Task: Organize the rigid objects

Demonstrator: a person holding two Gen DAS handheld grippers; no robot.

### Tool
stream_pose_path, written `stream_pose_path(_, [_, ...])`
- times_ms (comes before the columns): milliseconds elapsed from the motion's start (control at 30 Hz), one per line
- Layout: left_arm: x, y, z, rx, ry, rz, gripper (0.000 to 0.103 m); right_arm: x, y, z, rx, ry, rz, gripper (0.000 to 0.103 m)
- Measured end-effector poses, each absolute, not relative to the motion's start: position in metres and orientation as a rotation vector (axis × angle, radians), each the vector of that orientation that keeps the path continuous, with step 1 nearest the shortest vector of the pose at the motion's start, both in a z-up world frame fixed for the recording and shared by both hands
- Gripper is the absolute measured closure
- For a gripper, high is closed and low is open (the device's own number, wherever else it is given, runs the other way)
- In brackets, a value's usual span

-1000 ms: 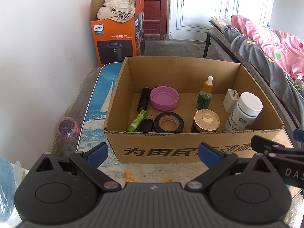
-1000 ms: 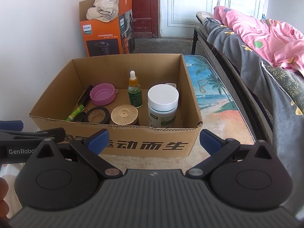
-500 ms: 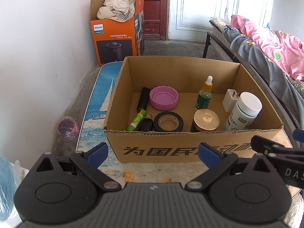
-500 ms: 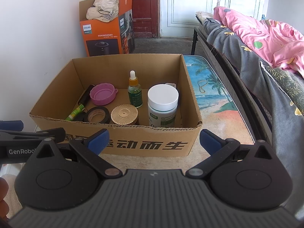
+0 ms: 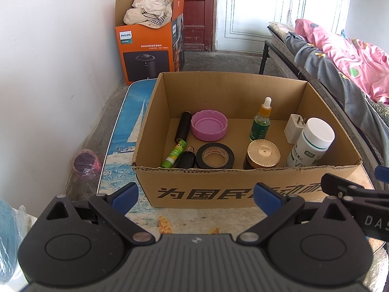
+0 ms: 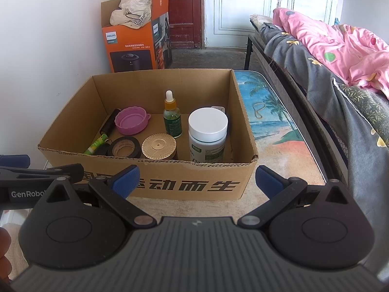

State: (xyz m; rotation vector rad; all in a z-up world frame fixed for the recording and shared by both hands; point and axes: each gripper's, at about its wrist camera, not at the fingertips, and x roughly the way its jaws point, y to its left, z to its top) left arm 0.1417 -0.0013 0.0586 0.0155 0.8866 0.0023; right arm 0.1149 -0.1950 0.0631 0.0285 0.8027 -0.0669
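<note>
open brown cardboard box with black printed characters (image 5: 243,192) (image 6: 192,185) on a table with a beach-print cover (image 6: 274,131) (image 5: 128,131), just ahead of both tongs. beyond, against the white wall, an orange philips carton (image 5: 145,51) stuffed with pale cloth; at right, a bed with grey and pink quilts (image 6: 328,48).

inside the box, along the right side: upright white plastic bottle with white cap (image 5: 312,143) (image 6: 207,133), white plug adapter (image 5: 293,128) behind it. mid-box: round jar with ribbed gold lid (image 5: 263,153) (image 6: 159,146), upright green dropper bottle (image 5: 260,121) (image 6: 172,118). left side: black tape roll lying flat (image 5: 215,155) (image 6: 124,147), upturned pink plastic lid (image 5: 209,124) (image 6: 131,120), black cylinder (image 5: 183,126), green glue stick (image 5: 173,153) (image 6: 96,144), black key fob (image 5: 186,159) beside the tape.

left gripper (image 5: 194,194) spread wide, blue pads apart, holding nothing, short of the box front. right gripper (image 6: 195,178) likewise spread wide and empty, short of the box front.
</note>
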Motion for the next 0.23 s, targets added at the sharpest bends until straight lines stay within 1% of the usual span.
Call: stream_pose_path(233, [0.1410, -0.0016, 0.0596, 0.012, 0.888, 0.002, 0.002, 0.1145, -0.1962, 0.0646, 0.030, 0.803, -0.067, 0.001])
